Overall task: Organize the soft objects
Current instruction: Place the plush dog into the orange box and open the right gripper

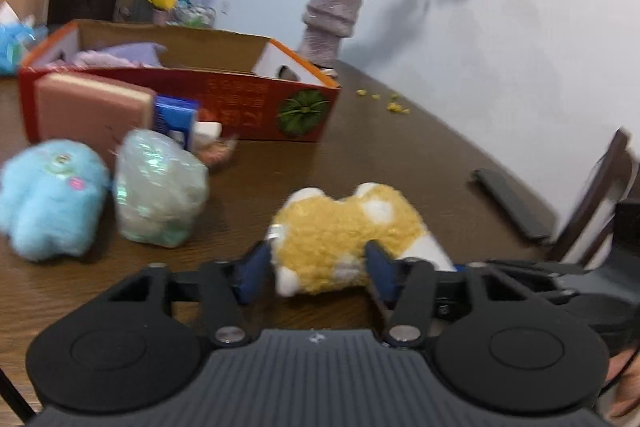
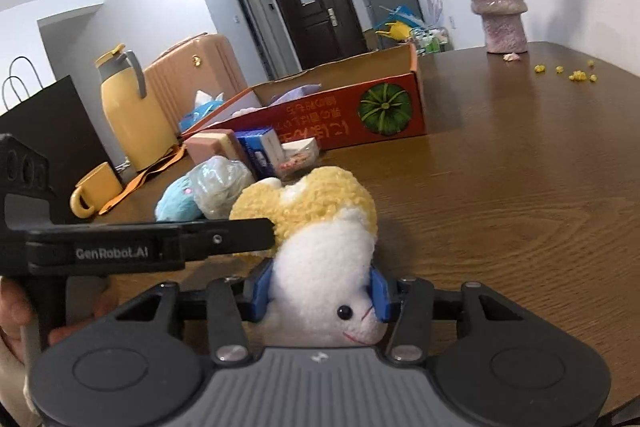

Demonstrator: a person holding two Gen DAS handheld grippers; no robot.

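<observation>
Yellow-and-white plush toy [image 1: 344, 231], pinched by left gripper [image 1: 318, 267] and right gripper [image 2: 322, 293]; beyond, blue plush [image 1: 50, 199], wrapped bundle [image 1: 160, 187], and open red box [image 1: 248, 99] holding lilac cloth [image 1: 128, 53].

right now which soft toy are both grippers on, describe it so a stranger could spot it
On the brown wooden table, in front of the red cardboard box printed with a green pumpkin, lies a yellow and white plush animal. Unlike the fluffy blue toy and the clear plastic bundle beside it, it has a white face with a black bead eye.
</observation>
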